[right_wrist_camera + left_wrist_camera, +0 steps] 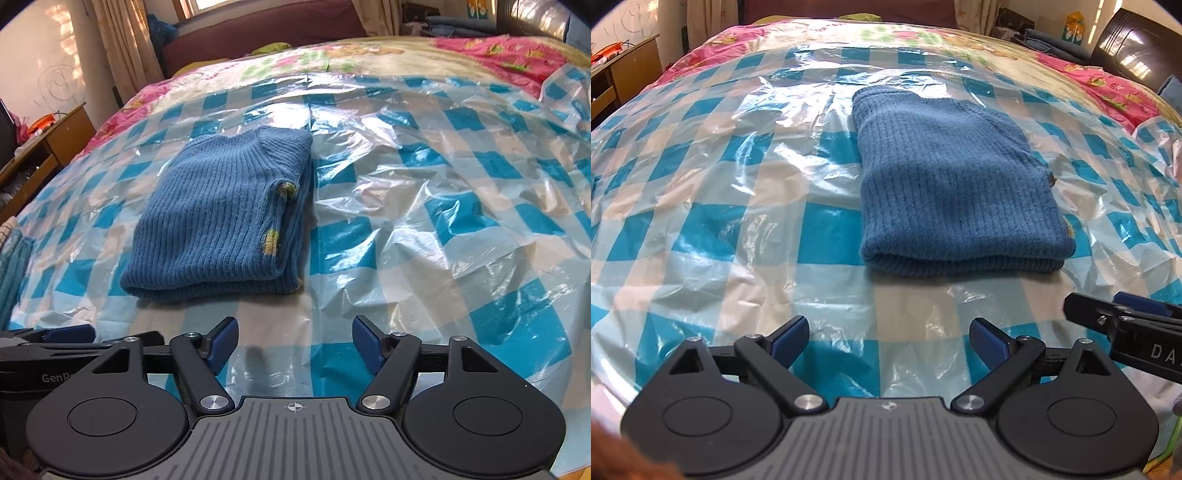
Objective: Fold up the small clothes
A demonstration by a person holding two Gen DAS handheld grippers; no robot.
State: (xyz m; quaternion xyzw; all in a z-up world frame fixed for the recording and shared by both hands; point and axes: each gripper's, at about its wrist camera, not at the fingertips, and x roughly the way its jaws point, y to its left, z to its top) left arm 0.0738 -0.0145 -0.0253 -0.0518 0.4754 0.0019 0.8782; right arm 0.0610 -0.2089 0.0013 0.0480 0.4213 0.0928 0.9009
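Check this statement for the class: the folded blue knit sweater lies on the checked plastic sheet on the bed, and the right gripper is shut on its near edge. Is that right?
Not quite. The right gripper is open with nothing between its jaws, short of the blue knit sweater, as the right wrist view shows. The rest holds: the sweater lies folded on the checked plastic sheet on the bed.

Folded blue sweater (218,218) on checked plastic sheet (424,206) over bed (509,55), left of centre. Right gripper (291,345) low in front, jaws wide apart, nothing between. Left gripper (66,334) at lower left edge.
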